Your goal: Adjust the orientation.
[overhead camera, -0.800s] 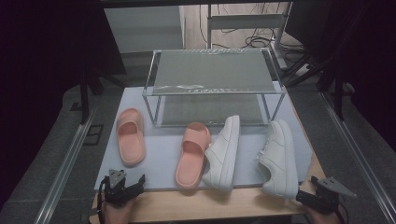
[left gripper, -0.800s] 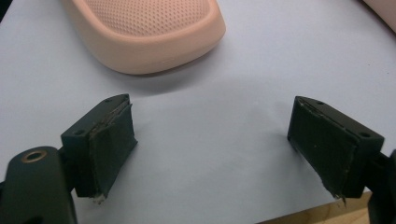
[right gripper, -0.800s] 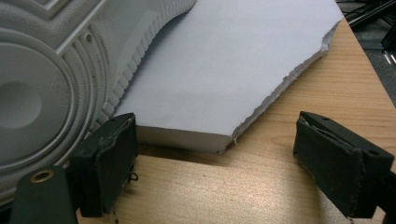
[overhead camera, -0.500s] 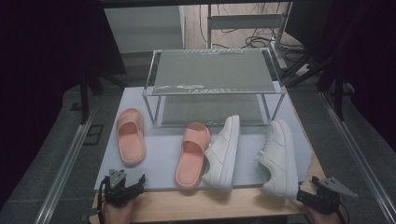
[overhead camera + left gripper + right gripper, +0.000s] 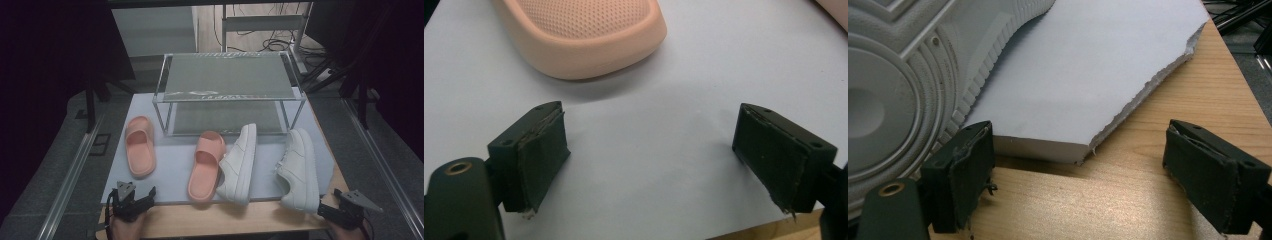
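With both tongs open and empty, the right tongs (image 5: 334,210) risk nudging the adjacent white sneaker (image 5: 299,170) off the desk (image 5: 235,220) edge.

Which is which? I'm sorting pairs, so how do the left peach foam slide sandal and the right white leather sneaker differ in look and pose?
The left peach foam slide sandal is open-toed with one broad strap; the right white leather sneaker is closed, with laces. The sandal rests flat on its sole; the sneaker lies tipped, its ridged sole showing in the right gripper view. Both lie on the pale mat, toes toward the rack.
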### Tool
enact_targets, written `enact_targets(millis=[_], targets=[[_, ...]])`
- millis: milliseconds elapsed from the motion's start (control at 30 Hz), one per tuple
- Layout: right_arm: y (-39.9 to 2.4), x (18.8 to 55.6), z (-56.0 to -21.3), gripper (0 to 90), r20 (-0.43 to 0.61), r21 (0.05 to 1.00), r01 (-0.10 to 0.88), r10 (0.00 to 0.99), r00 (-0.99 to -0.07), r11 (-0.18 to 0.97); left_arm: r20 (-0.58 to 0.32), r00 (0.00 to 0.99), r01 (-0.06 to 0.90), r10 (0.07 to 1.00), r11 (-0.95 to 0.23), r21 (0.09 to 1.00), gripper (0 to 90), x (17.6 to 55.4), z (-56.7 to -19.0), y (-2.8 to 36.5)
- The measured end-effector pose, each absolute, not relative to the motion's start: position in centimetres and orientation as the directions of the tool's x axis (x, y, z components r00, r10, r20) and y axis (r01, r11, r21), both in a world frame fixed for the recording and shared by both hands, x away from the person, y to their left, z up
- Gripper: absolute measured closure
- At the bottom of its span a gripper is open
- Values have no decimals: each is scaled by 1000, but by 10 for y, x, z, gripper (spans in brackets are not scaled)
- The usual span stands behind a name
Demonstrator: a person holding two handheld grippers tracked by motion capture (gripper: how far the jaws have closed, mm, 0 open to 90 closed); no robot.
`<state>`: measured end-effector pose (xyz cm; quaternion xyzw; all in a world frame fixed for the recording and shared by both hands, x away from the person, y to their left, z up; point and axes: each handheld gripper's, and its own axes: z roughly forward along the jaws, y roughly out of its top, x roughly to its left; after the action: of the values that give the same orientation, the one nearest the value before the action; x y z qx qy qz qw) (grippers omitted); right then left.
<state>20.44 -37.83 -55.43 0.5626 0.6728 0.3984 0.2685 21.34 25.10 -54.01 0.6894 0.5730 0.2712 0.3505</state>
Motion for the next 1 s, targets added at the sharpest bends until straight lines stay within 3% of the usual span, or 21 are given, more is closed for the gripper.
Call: enact_targets(millis=[333, 1000], targets=[[-378, 204, -555, 132, 85, 840, 541, 971, -222, 50, -28, 202, 605, 979, -102, 790, 136, 214, -539, 251], [-378, 204, -555, 132, 85, 840, 540, 971, -222, 50, -75, 303, 603, 950, -130, 787, 138, 230, -512, 250]])
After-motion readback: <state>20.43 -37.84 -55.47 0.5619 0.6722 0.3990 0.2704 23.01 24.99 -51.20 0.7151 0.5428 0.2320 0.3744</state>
